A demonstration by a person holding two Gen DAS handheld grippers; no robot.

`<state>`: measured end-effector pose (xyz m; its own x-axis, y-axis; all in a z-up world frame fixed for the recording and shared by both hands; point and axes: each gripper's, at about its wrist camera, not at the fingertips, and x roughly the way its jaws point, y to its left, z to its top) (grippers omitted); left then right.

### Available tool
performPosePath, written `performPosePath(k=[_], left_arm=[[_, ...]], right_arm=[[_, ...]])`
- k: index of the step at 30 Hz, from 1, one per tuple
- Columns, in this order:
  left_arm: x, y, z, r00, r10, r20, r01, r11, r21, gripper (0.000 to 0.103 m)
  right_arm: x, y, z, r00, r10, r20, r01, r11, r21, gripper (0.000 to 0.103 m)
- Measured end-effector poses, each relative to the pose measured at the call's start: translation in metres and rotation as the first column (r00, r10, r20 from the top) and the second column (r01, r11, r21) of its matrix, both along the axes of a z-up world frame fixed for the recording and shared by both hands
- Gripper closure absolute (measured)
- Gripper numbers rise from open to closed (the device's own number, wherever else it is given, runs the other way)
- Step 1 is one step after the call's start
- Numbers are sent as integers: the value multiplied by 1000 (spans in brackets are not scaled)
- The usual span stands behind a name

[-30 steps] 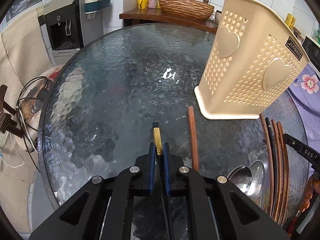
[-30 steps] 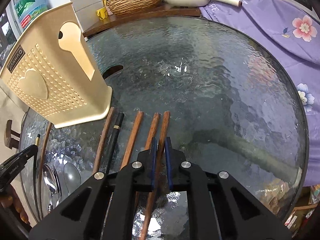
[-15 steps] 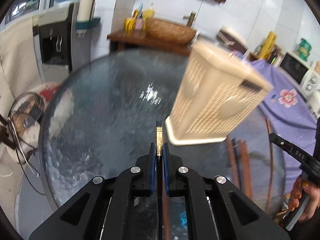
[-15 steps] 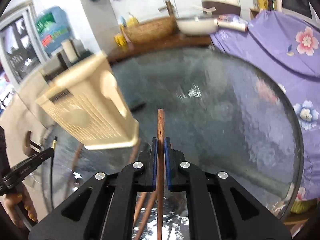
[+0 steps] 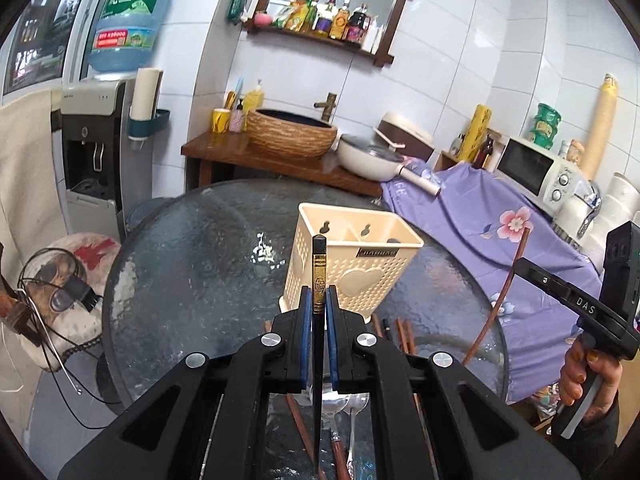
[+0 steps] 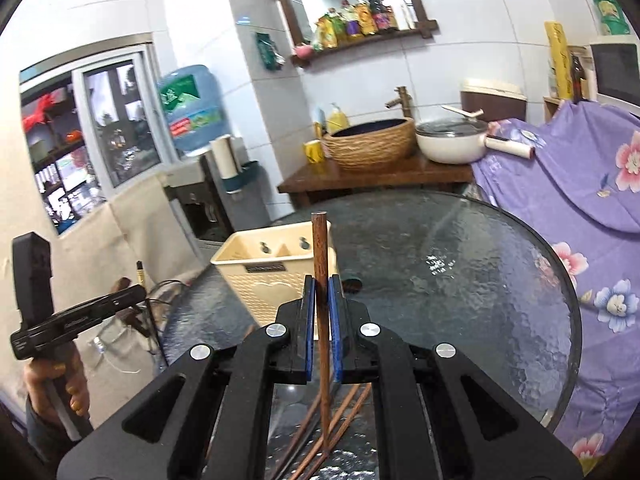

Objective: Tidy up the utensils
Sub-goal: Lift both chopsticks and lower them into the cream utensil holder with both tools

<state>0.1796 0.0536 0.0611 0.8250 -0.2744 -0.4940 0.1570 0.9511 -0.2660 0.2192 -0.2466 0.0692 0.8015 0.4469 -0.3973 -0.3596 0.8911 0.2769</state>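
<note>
Now left gripper (image 5: 319, 307) pinching a black chopstick (image 5: 319, 276) with gold band, raised upright above the glass table (image 5: 192, 264). Right gripper (image 6: 321, 308) clamped on a brown wooden chopstick (image 6: 320, 252), likewise lifted. Cream utensil holder (image 5: 356, 264) standing mid-table; spoons (image 5: 352, 404) and more chopsticks (image 6: 344, 412) lying near the near edge.

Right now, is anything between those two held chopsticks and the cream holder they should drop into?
Nothing visible. The black chopstick in the left gripper and the brown chopstick in the right gripper are lifted clear, and the holder stands upright, open-topped, on the glass table.
</note>
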Motion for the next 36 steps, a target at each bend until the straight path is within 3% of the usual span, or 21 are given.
performPosePath(k=[12,18,27,32,36], left_arm=[[-5,-2,49,994,-52,96,52,999,-4,96],[4,-12,89,982,-78,170,79,997,1,96],[38,-27,148,962,-36,269,39,999,-4,96],[65,-34,160,957,3,290,-2,1000,-5,96],[86,-43,139,967,0,256,-7,1000,23,96]], right_arm=[[6,22,45,994,92,54,-91,996,-17,95],[22,39,83,988,122,97,-117,992,-49,96],[62,56,154,978,87,190,-78,996,-54,95],[92,66,158,981,50,188,-41,998,-49,95],[110,73,130,988,34,153,-24,998,-66,95]])
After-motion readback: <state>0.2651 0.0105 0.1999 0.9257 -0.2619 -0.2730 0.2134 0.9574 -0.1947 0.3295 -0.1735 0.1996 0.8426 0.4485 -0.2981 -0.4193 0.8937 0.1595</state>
